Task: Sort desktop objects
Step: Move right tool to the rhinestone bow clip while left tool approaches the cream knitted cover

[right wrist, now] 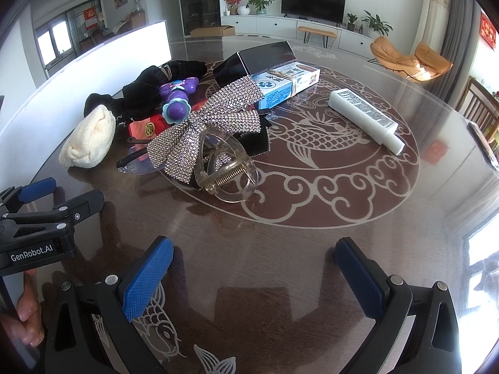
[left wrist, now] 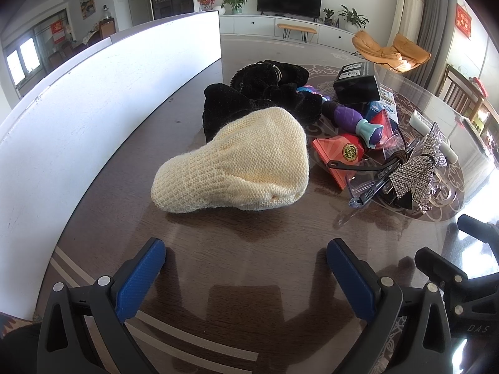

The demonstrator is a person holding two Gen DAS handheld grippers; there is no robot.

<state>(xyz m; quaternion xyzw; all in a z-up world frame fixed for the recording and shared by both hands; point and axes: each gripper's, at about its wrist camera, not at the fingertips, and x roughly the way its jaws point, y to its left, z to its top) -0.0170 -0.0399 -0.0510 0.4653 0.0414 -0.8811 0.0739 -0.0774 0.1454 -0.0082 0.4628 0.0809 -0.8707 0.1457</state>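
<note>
Left gripper (left wrist: 246, 258), right gripper (right wrist: 254, 257): jaws released over glossy carp-patterned table (right wrist: 312, 218); living room behind.

Two wrist views, low over the bench (left wrist: 237, 249)

Each looked forward along its own tool; both shared the cream knit hat (left wrist: 237, 168) and rhinestone bow (right wrist: 212, 121) close ahead.

Knit hat (left wrist: 234, 162) nearest on the table (left wrist: 249, 249), fabric bundle (left wrist: 265, 93) behind it, bow clip (right wrist: 205, 124) on glasses (left wrist: 368, 180) to its right, bottle (right wrist: 365, 118) farthest right
</note>
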